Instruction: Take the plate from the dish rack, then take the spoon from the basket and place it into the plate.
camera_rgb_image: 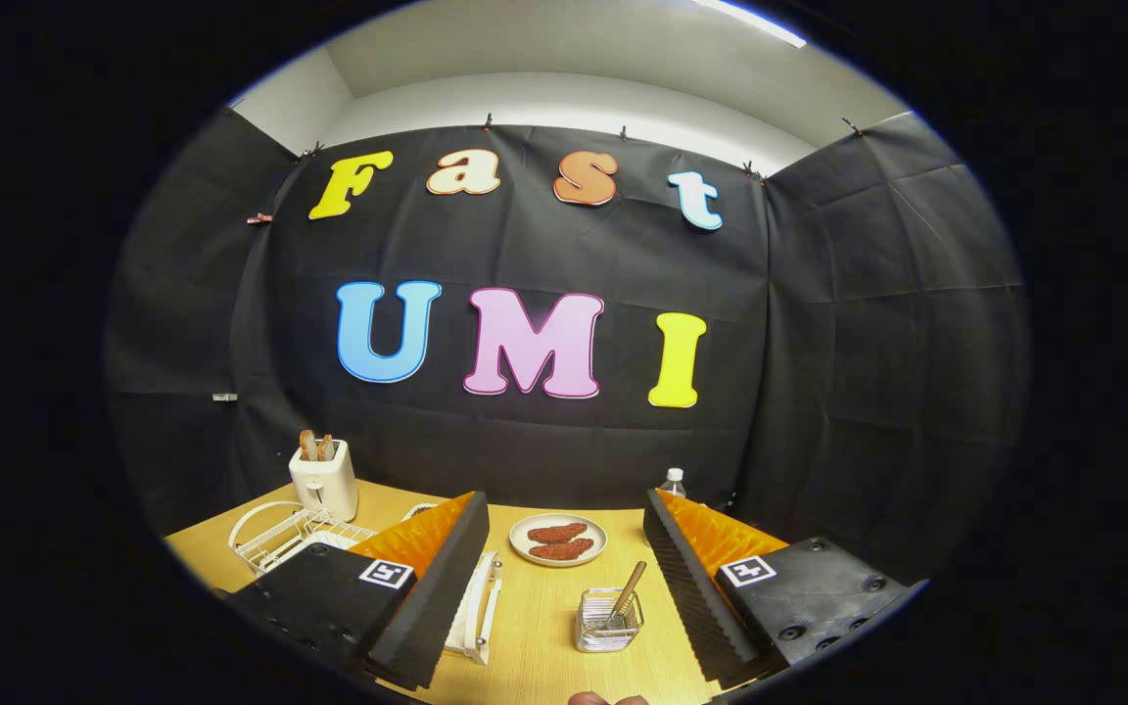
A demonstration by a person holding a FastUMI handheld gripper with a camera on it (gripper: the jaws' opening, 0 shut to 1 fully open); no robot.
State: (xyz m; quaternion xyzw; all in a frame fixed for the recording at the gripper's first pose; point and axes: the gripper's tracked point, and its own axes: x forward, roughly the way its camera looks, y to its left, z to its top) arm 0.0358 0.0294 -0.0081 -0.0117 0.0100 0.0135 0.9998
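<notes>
While the gripper (pixel 564 578) gapes wide and empty, the dish rack (pixel 280 534) lies beyond its left finger; swing left. Approach the plate there squarely, I judge.

Bright, even overhead light; ceiling strip (pixel 750 20) glares; fisheye bends edges; focus sharp.

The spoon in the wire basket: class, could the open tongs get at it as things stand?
Probably yes. The tongs are open, and the spoon stands handle-up in the basket between them, nothing blocking it.

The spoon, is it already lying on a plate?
No, the spoon stands in the wire basket between the open gripper fingers.
</notes>
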